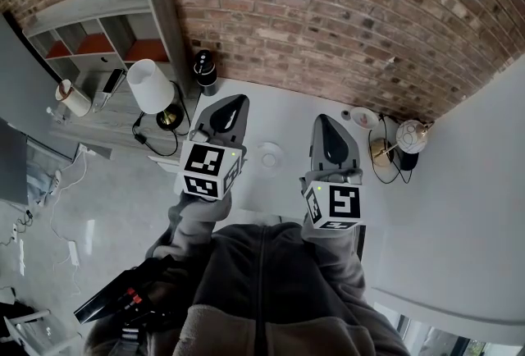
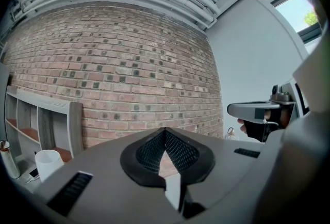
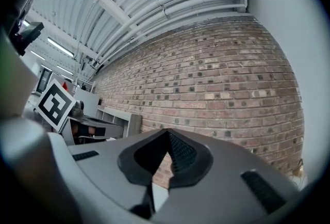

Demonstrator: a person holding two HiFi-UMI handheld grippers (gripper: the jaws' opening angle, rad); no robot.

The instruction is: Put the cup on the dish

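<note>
A small round white dish (image 1: 269,155) lies on the white table (image 1: 279,112), between my two grippers. A second small white piece, maybe the cup on a saucer (image 1: 362,117), sits near the brick wall at the right; it is too small to tell. My left gripper (image 1: 233,102) hovers left of the dish, jaws together with nothing in them (image 2: 165,132). To the right of the dish my right gripper (image 1: 327,120) is also shut and empty (image 3: 167,133). Both gripper views point level at the brick wall and show neither dish nor cup.
A white-shaded lamp (image 1: 151,87) and a black speaker (image 1: 204,71) stand at the table's back left, by a grey shelf unit (image 1: 107,34). A round lamp with a cable (image 1: 408,137) stands at the back right. The brick wall (image 1: 344,10) closes the far side.
</note>
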